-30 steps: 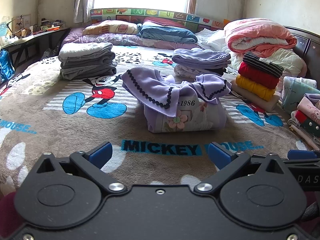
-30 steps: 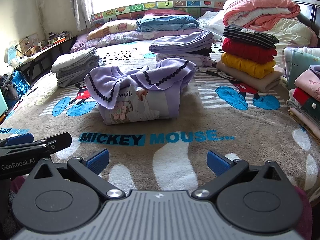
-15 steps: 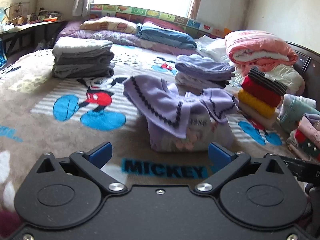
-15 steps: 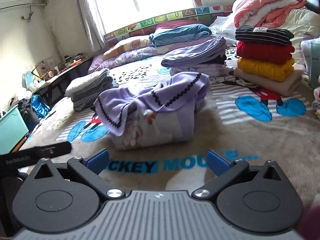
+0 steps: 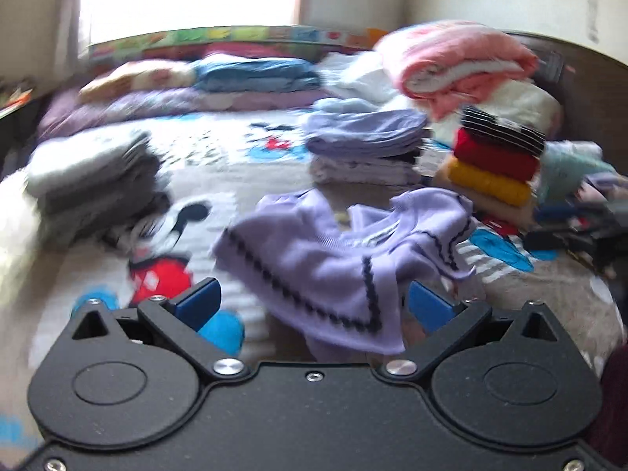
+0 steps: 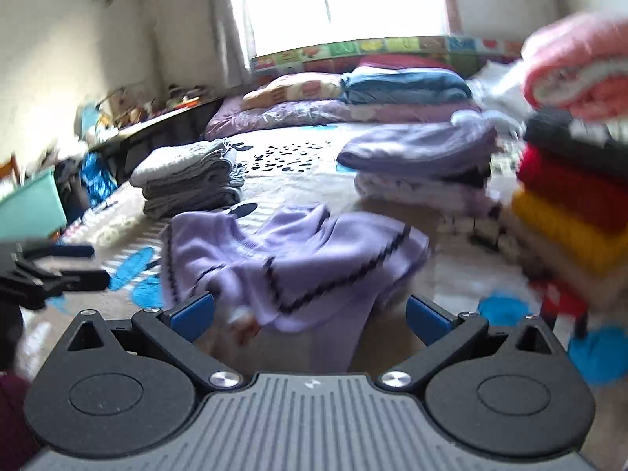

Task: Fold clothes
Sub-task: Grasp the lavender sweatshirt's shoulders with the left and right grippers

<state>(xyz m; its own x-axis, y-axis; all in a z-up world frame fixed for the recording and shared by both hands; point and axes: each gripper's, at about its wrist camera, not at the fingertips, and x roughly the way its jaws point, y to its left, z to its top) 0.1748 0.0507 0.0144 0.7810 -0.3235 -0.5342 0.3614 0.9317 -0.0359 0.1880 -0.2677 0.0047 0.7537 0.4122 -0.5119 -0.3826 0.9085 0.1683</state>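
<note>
A folded lilac garment (image 5: 337,259) with black zigzag trim lies on the Mickey Mouse bedspread (image 5: 165,274), its collar flaps loose on top. My left gripper (image 5: 312,302) is open right at its near edge, blue pads either side of the hanging flap. In the right wrist view the same garment (image 6: 290,259) fills the middle. My right gripper (image 6: 310,312) is open too, with the garment's front between and just beyond its fingers. The left gripper (image 6: 51,271) shows at the left edge of that view. Both views are blurred.
Folded stacks ring the bed: grey clothes (image 5: 94,172) at left, lilac clothes (image 5: 365,145) behind, a striped, red and yellow pile (image 5: 494,165) at right. A pink quilt (image 5: 459,62) and pillows (image 5: 255,74) lie at the headboard. A cluttered desk (image 6: 129,121) runs along the left wall.
Both grippers have moved forward from the bed's near edge up to the lilac garment, which now sits between their open fingers. The garment itself has not visibly shifted.
</note>
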